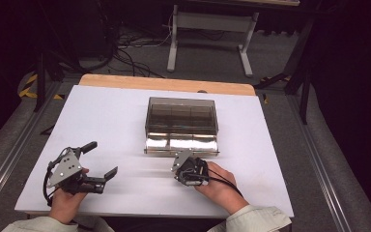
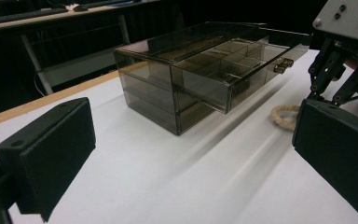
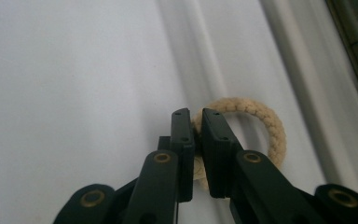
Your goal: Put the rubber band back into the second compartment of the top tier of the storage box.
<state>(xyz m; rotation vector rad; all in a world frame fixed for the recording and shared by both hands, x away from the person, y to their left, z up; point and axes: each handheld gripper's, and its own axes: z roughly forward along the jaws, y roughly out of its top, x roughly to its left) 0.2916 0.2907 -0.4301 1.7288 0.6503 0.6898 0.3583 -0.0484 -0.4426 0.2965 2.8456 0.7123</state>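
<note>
Item: rope ring, beige, braided, lying flat on the white counter just in front of the drawer unit.

Right tool: pointed down at the counter, jaws pressed together on the near side of the ring, the braid pinched between them. In the high view this tool sits in the person's right hand, close to the front edge of the open drawer.

Left tool: jaws spread wide, nothing between them, held in the left hand well apart from the ring, off to the left.

Drawer unit: smoky clear plastic, mid-counter; one drawer pulled out, divided into compartments.

Rope ring in the left gripper view: beside the right tool, on the counter.
</note>
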